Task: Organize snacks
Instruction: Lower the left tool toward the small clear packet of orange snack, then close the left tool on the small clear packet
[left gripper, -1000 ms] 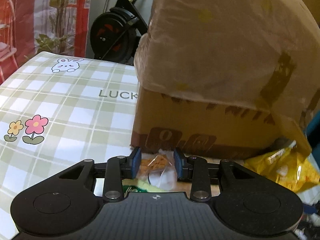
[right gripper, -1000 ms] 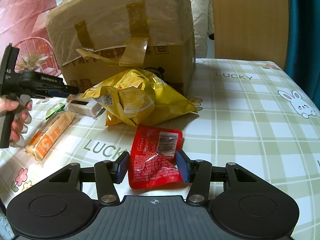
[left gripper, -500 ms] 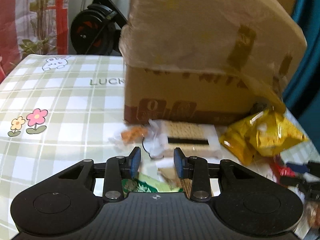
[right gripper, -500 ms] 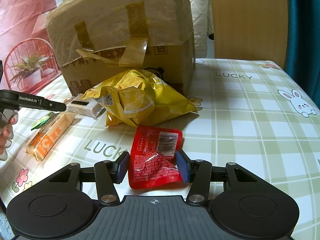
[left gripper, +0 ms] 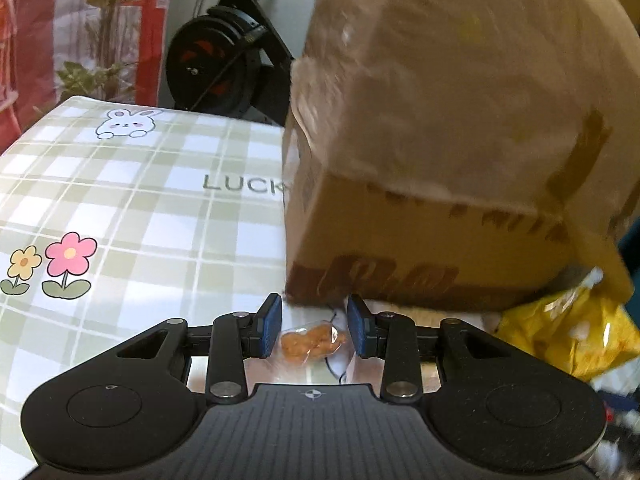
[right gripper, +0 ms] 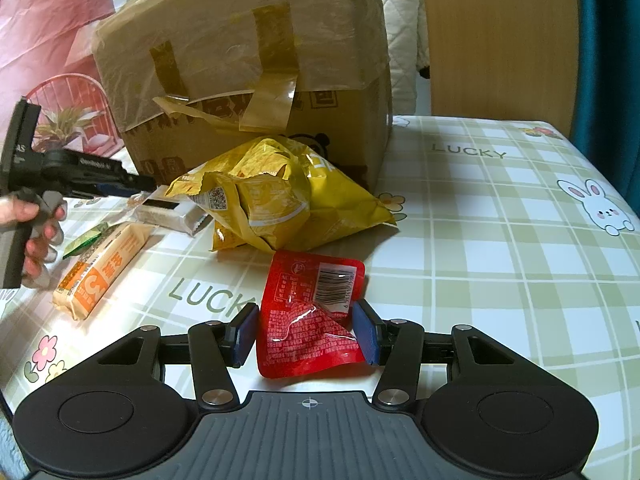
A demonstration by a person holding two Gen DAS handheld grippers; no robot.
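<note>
My left gripper is open around a small clear packet of orange snacks lying by the near corner of the taped cardboard box; the pads do not touch it. My right gripper is open with its pads on either side of a red sachet lying flat on the table. A crumpled yellow chip bag lies before the box. The left gripper also shows in the right wrist view, held in a hand at the left.
An orange-and-cream snack bar, a green packet and a white-wrapped cracker pack lie left of the yellow bag. The plaid tablecloth stretches right. An exercise bike stands beyond the table's far edge.
My left gripper swung back toward the box corner and the orange snack packet now sits between its fingers. The right gripper and red sachet have not moved.
</note>
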